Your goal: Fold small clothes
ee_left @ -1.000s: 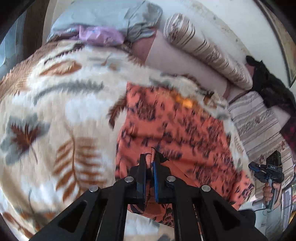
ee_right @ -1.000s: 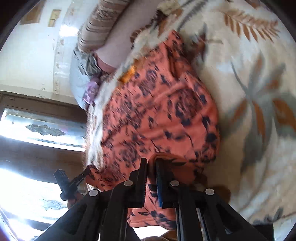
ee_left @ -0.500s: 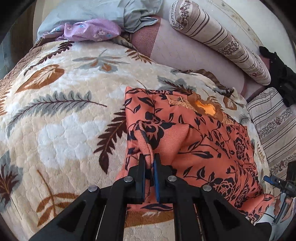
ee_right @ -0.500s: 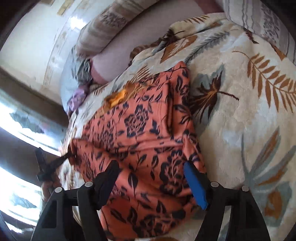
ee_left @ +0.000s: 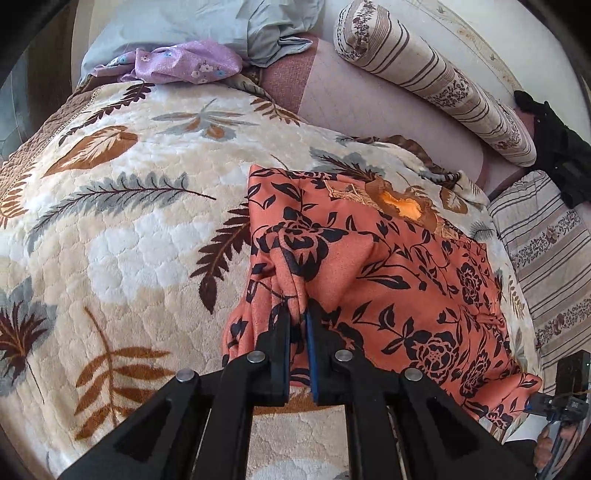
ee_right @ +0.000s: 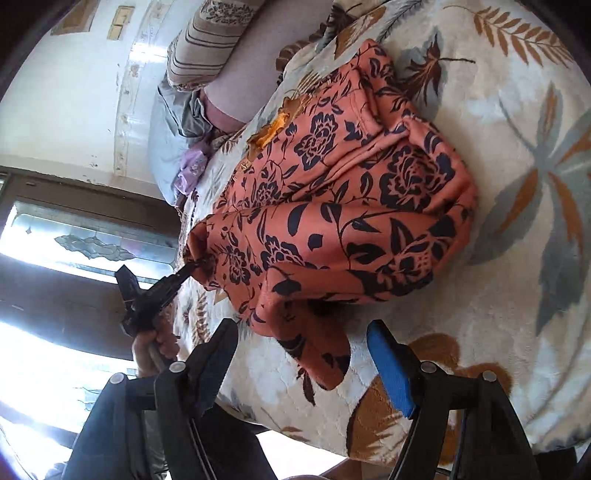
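while the left claw (ee_left: 298, 325) pinches its near corner, the orange garment (ee_left: 388, 266) stretches toward the wide-open right claw (ee_right: 303, 354).

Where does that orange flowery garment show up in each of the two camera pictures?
Left wrist view: the orange floral garment fills centre to lower right, a fold pinched in the left gripper.
Right wrist view: it lies centre, above the open right gripper.
Shared landmark: the striped bolster pillow.

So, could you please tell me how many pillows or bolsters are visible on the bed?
3: a pale blue pillow at the far left, a striped bolster along the wall, and a striped pillow at the right. More may be hidden.
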`<state>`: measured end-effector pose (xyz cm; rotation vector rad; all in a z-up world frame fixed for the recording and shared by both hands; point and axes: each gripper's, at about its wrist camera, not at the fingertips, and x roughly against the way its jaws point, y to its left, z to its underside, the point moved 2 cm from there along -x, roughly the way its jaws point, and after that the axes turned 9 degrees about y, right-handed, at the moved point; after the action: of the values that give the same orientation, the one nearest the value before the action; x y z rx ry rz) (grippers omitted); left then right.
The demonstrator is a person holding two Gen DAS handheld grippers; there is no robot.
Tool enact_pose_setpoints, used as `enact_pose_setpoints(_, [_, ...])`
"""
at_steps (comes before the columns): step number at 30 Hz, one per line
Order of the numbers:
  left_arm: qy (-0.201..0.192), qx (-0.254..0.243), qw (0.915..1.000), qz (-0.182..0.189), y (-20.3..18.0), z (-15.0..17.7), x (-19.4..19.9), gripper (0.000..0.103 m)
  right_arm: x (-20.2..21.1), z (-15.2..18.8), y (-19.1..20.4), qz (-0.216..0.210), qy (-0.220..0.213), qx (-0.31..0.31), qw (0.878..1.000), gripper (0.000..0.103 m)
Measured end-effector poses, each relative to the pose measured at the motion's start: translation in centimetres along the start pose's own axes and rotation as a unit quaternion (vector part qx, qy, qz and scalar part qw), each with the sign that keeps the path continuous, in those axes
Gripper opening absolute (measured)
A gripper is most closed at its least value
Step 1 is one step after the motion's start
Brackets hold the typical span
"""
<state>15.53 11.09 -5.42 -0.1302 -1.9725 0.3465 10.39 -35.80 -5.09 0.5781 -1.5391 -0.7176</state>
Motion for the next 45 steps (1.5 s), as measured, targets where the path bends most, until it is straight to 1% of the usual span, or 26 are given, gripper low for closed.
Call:
enact_pose_setpoints(1, [0.0,0.001,1.0,0.0,0.1,0.2,0.2,0.008,-1.0,-0.3,-0.3,0.014,0.002,-0.005,1.0,0.064])
enact_pose_setpoints(2, [-0.001,0.001,1.0,-0.001,0.3,0.4,0.4,0.008,-1.9,-0.6,-0.5,0.021,0.009,-0.01,1.0,0.026])
enact_pose_setpoints(3, [-0.004,-0.001,1.0,-0.004,0.4,0.5,0.7,0.008,-2.3,-0.7,-0.6,0.024,0.012,-0.012,1.0,0.01])
enact_pose_setpoints(6, [-0.028,-0.006,0.9994,-0.017,1.0,0.9,2.2,0.008,-1.1,-0.8,1.1,0.016,-0.016,0.012,1.0,0.008])
enact_pose_setpoints(9, [-0.072,-0.011,0.9973,-0.011,0.9,0.7,4.9,0.007,2.5,-1.8,3.5,-0.03,-0.063,0.03,0.997,0.008])
enact_pose_setpoints(11, [-0.104,-0.02,0.9944,-0.004,0.3,-0.5,6.7,0.005,4.5,-3.6,4.8,-0.061,-0.088,0.037,0.994,0.008])
enact_pose_setpoints(14, [-0.151,-0.022,0.9883,0.007,-0.7,-4.6,8.7,0.003,6.7,-8.8,6.1,-0.097,-0.123,0.045,0.987,0.008])
enact_pose_setpoints(16, [-0.16,-0.014,0.987,-0.005,-1.0,-8.7,7.9,0.004,7.4,-14.0,5.2,-0.112,-0.155,0.022,0.981,0.008])
enact_pose_setpoints(17, [-0.157,-0.01,0.9871,-0.029,-0.9,-11.0,6.2,0.004,7.1,-16.9,3.7,-0.113,-0.164,-0.007,0.98,0.009])
enact_pose_setpoints(18, [-0.147,-0.001,0.9871,-0.064,-0.3,-13.1,3.7,0.004,6.3,-19.8,1.6,-0.1,-0.168,-0.037,0.98,0.014])
enact_pose_setpoints(19, [-0.117,0.017,0.9885,-0.094,0.7,-14.6,0.8,0.004,4.8,-22.3,-0.7,-0.067,-0.165,-0.065,0.982,0.022])
enact_pose_setpoints(20, [-0.072,0.05,0.9905,-0.105,2.2,-15.3,-2.1,0.004,3.3,-24.0,-3.2,-0.028,-0.155,-0.099,0.983,0.05])
enact_pose_setpoints(21, [-0.035,0.086,0.9924,-0.081,3.6,-14.8,-3.8,0.004,1.7,-24.5,-5.2,0.008,-0.14,-0.137,0.981,0.073])
enact_pose_setpoints(22, [-0.021,0.11,0.993,-0.036,4.6,-13.8,-4.5,0.004,0.6,-24.1,-6.4,0.018,-0.128,-0.15,0.98,0.073])
enact_pose_setpoints(23, [-0.028,0.114,0.9931,-0.006,5.1,-12.5,-4.3,0.005,0.0,-23.4,-6.7,0.005,-0.121,-0.137,0.983,0.073])
enact_pose_setpoints(24, [-0.04,0.1,0.9941,-0.011,5.3,-11.2,-3.8,0.008,-0.2,-22.4,-6.6,0.001,-0.117,-0.118,0.986,0.073])
enact_pose_setpoints(25, [-0.051,0.08,0.9949,-0.035,5.3,-10.0,-3.1,0.022,0.2,-21.4,-6.5,0.016,-0.119,-0.101,0.988,0.073])
enact_pose_setpoints(26, [-0.063,0.06,0.9945,-0.058,5.3,-8.9,-2.4,0.04,0.5,-20.5,-6.1,0.033,-0.123,-0.082,0.988,0.073])
enact_pose_setpoints(28, [-0.09,0.022,0.9931,-0.072,4.7,-6.9,-0.7,0.054,1.1,-19.0,-5.4,0.056,-0.13,-0.053,0.989,0.073])
enact_pose_setpoints(30, [-0.084,-0.033,0.9928,-0.079,3.5,-5.6,-0.1,0.057,1.6,-17.7,-4.4,0.09,-0.131,-0.023,0.987,0.073])
enact_pose_setpoints(33, [-0.047,-0.112,0.9903,-0.068,1.4,-5.1,-1.3,0.058,1.6,-16.5,-3.6,0.126,-0.113,0.016,0.985,0.073])
enact_pose_setpoints(35, [-0.027,-0.135,0.988,-0.07,0.4,-5.6,-2.9,0.058,1.4,-16.1,-3.9,0.152,-0.103,0.022,0.983,0.073])
enact_pose_setpoints(38, [0.0,-0.133,0.9879,-0.08,-0.1,-6.4,-5.4,0.058,1.1,-15.9,-4.6,0.166,-0.1,0.02,0.981,0.073])
enact_pose_setpoints(40, [0.018,-0.1,0.9909,-0.088,0.4,-6.5,-6.2,0.058,1.1,-16.0,-4.9,0.162,-0.104,0.015,0.981,0.073])
enact_pose_setpoints(42, [0.012,-0.079,0.9947,-0.065,0.9,-6.1,-5.7,0.058,1.1,-16.0,-5.0,0.162,-0.103,0.019,0.981,0.073])
enact_pose_setpoints(45, [0.008,-0.082,0.9948,-0.06,1.2,-5.4,-5.1,0.057,1.1,-15.9,-5.0,0.167,-0.099,0.027,0.981,0.073])
